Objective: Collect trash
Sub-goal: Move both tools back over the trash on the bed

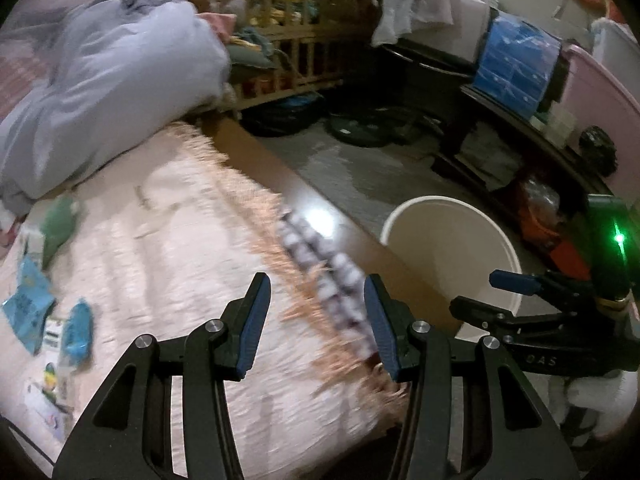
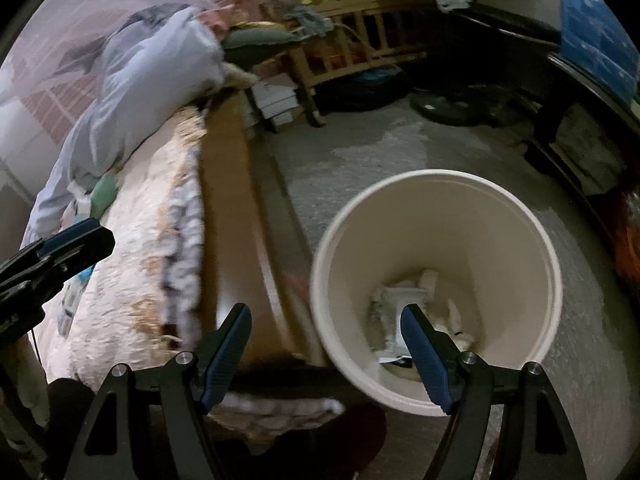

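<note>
A cream bucket (image 2: 500, 216) stands on the floor beside the bed, with crumpled white trash (image 2: 404, 300) at its bottom; it also shows in the left wrist view (image 1: 452, 240). Blue wrappers (image 1: 28, 304) and a green packet (image 1: 60, 220) lie on the pink bedspread (image 1: 160, 240) at the left. My left gripper (image 1: 316, 300) is open and empty above the bed's fringed edge. My right gripper (image 2: 326, 332) is open and empty, hovering over the bucket's near left rim; it also shows in the left wrist view (image 1: 488, 292).
A grey-blue quilt (image 1: 100, 92) is piled at the head of the bed. A wooden crib (image 1: 288, 40) full of things stands behind. A dark shelf with a blue box (image 1: 516, 64) runs along the right. Grey floor (image 2: 360, 152) lies between.
</note>
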